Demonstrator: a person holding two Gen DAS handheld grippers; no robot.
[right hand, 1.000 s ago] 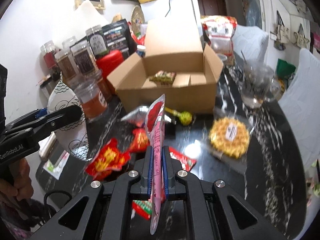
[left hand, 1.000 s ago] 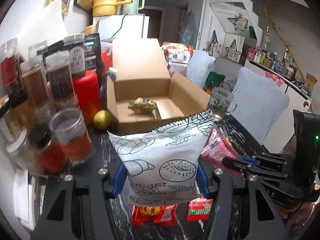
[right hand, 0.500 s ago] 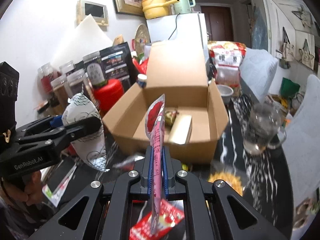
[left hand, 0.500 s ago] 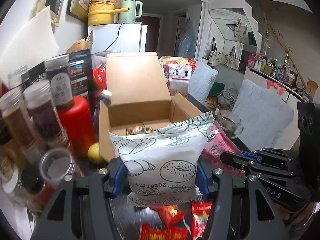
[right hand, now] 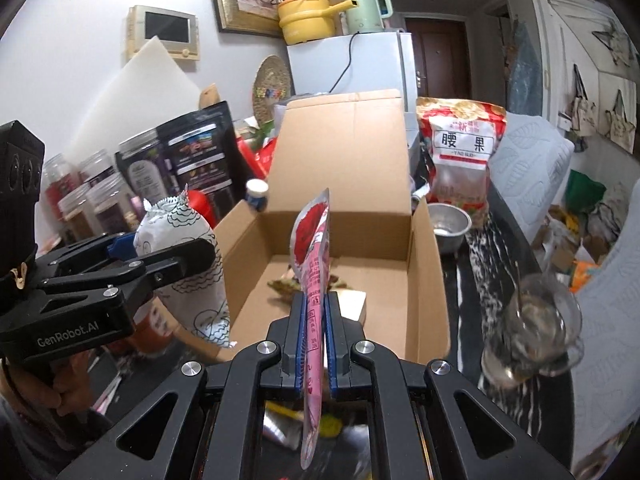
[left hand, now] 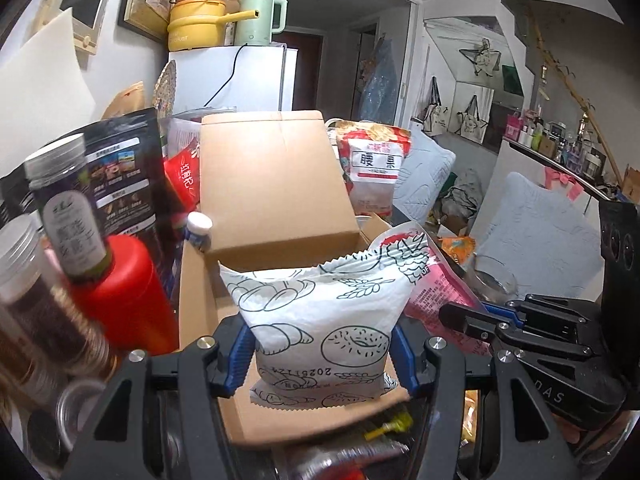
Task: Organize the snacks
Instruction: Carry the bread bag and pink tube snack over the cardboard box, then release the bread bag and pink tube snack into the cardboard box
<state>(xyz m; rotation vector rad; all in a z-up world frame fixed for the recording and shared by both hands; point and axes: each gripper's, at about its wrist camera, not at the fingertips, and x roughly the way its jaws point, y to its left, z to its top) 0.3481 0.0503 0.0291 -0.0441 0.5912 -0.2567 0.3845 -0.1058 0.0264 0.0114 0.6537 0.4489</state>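
**Two snack packets carried to the open box**

Both hands are mid-delivery, each gripper bringing a packet to the cardboard box [right hand: 344, 248] on the dark desk [right hand: 500, 264]. The left gripper [left hand: 322, 354] has its jaws clamped on the sides of a puffy white bread packet [left hand: 324, 312] printed with pastry drawings, held upright just over the box's near-left wall. The right gripper [right hand: 314, 338] has its jaws pressed together on a thin pink-and-red sachet [right hand: 314, 248], which stands on edge above the box's near wall.

The step in hand looks like the placing step for both packets. Next, each gripper likely needs to go further forward over the box's floor, lower, and then part its jaws; the bulky white packet probably needs the wider bare stretch of floor, and the two grippers, close side by side, should keep from bumping.

The box stands with its lid flap [right hand: 344, 148] raised at the back. Inside lie a small crinkled greenish snack [right hand: 286, 282] and a pale flat item [right hand: 352, 306] near the front; the rest of the floor is bare. Right of the box sit a small metal bowl [right hand: 450, 226], seemingly empty, and a clear glass mug [right hand: 532, 332]. Lidded jars [right hand: 100, 204] stand along the left.
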